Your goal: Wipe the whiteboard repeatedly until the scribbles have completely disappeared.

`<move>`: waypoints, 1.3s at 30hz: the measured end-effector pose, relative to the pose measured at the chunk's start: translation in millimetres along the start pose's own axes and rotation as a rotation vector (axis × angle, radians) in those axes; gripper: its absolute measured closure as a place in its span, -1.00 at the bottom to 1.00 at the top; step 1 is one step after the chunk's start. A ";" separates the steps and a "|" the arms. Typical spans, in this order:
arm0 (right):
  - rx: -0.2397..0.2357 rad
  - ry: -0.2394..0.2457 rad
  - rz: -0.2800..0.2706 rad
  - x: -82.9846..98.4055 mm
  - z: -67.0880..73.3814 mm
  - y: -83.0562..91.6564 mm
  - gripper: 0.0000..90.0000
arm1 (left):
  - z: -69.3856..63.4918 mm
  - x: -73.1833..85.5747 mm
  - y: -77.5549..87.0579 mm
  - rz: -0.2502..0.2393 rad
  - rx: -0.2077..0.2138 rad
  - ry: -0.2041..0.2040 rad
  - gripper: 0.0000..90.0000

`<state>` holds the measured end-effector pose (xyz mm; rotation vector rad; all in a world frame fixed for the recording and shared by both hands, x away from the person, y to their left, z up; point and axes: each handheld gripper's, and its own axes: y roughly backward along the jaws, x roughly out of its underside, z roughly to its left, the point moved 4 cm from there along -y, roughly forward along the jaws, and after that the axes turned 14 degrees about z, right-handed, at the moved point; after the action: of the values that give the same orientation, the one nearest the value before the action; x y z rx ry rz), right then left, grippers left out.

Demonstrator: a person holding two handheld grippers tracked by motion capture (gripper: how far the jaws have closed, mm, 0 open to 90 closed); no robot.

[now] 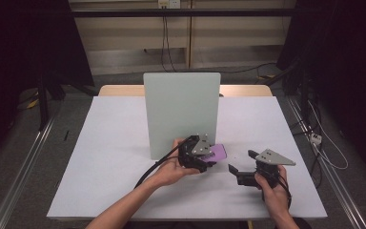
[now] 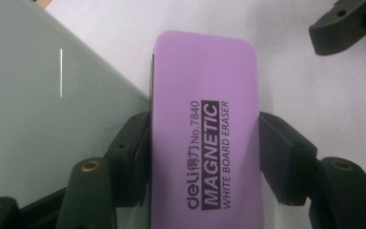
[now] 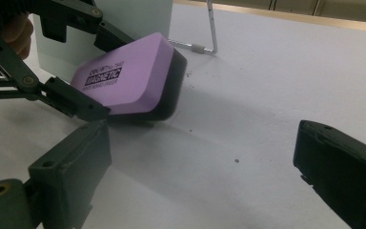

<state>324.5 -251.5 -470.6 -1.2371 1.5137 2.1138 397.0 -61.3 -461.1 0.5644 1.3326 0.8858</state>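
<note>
High view has your left gripper (image 1: 208, 160) just in front of the upright pale green board (image 1: 181, 112), near its lower right corner, with the purple whiteboard eraser (image 1: 218, 152) sticking out of it toward the right. Your left gripper view shows both pads (image 2: 279, 160) pressed against the long sides of the eraser (image 2: 204, 129), so you are clamping it firmly; its printed purple face is up and the board (image 2: 43, 105) lies just to its left. From your right gripper view, the eraser (image 3: 128, 78) hangs tilted in that grip, its dark underside low over the white table (image 3: 267, 86), and whether it touches I cannot tell. Your right gripper (image 1: 242, 167) sits well apart to the right, its jaws spread wide with nothing between them, pointing toward the eraser.
</note>
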 end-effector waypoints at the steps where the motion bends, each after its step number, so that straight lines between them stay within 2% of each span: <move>1: 0.000 0.000 0.000 0.0 0.0 0.1 -0.87 | 0.4 -1.2 0.4 -0.007 0.000 0.008 -0.10; 4: 0.000 0.002 -0.004 0.0 0.1 0.5 -0.87 | 4.3 -4.2 5.0 -0.022 -0.004 0.020 -0.10; 6: -0.002 0.003 -0.003 0.1 0.1 0.3 -0.87 | 8.5 -6.4 11.3 -0.033 -0.020 0.018 -0.10; 8: -0.002 0.003 -0.004 0.1 0.2 0.3 -0.87 | 15.2 -8.4 20.9 -0.064 -0.031 0.036 -0.10; 14: -0.004 0.006 -0.005 -0.1 0.6 -0.1 -0.87 | 34.9 -8.4 52.4 -0.106 -0.086 0.065 -0.10; 16: -0.003 0.009 -0.004 0.0 0.5 -0.2 -0.87 | 36.9 -6.9 55.6 -0.111 -0.089 0.070 -0.10; 20: -0.005 0.010 -0.001 0.0 0.9 -0.4 -0.87 | 35.2 -4.0 54.6 -0.093 -0.102 0.050 -0.10; 22: -0.006 0.007 0.001 0.1 1.2 -0.4 -0.87 | 34.9 -2.7 53.7 -0.099 -0.095 0.061 -0.10; 25: -0.004 0.009 -0.002 0.1 0.7 -0.4 -0.87 | 31.9 -2.2 49.3 -0.094 -0.089 0.057 -0.10; 28: -0.005 0.006 0.001 0.2 0.9 -0.4 -0.87 | 27.8 -4.8 42.2 -0.082 -0.082 0.041 -0.10; 34: -0.007 0.016 -0.001 0.6 0.3 0.0 -0.86 | 24.4 -17.1 31.4 -0.096 -0.064 0.033 -0.10; 39: -0.016 0.018 -0.008 1.1 0.7 2.0 -0.86 | 17.6 -18.3 19.4 -0.084 -0.041 0.019 -0.10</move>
<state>322.2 -251.9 -470.1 -1.2691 1.4990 2.1197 409.8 -62.8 -431.9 0.4655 1.3432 0.8494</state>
